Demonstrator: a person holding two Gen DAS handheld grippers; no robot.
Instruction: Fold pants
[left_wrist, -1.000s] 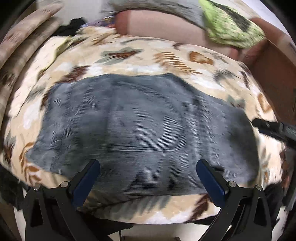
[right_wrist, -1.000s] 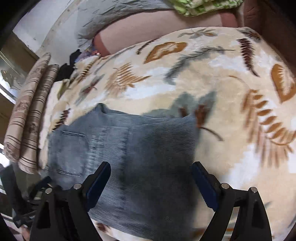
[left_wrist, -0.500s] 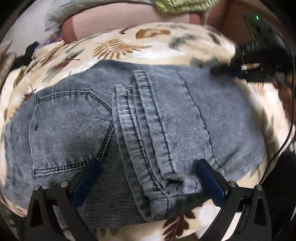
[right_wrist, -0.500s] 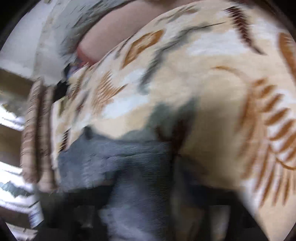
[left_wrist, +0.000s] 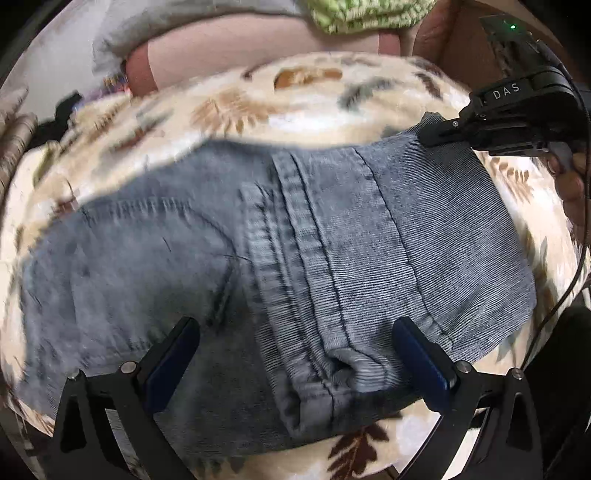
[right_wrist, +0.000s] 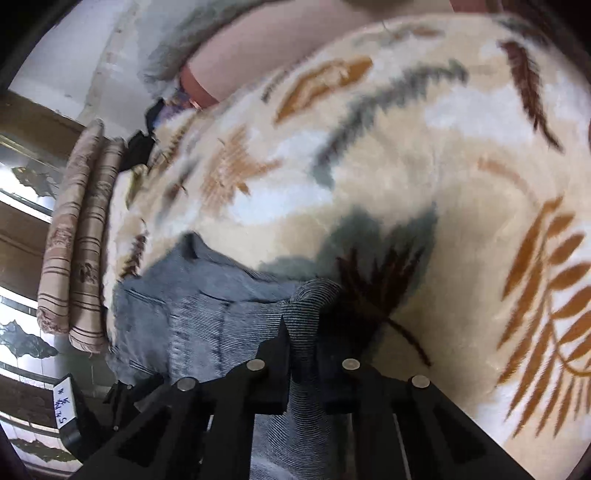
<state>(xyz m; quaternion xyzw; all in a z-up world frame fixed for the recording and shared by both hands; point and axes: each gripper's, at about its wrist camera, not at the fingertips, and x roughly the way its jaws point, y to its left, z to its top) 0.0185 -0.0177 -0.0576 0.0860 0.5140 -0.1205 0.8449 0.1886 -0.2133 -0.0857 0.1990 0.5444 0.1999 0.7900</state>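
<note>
My right gripper (right_wrist: 303, 332), spread wide a second ago, has clamped the grey corduroy pants' (left_wrist: 332, 236) far corner, my left gripper (left_wrist: 295, 354) still released, so folding can start.

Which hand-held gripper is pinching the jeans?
The right hand-held gripper: its jaws are shut on the jeans corner. The left hand-held gripper is open above them.
</note>
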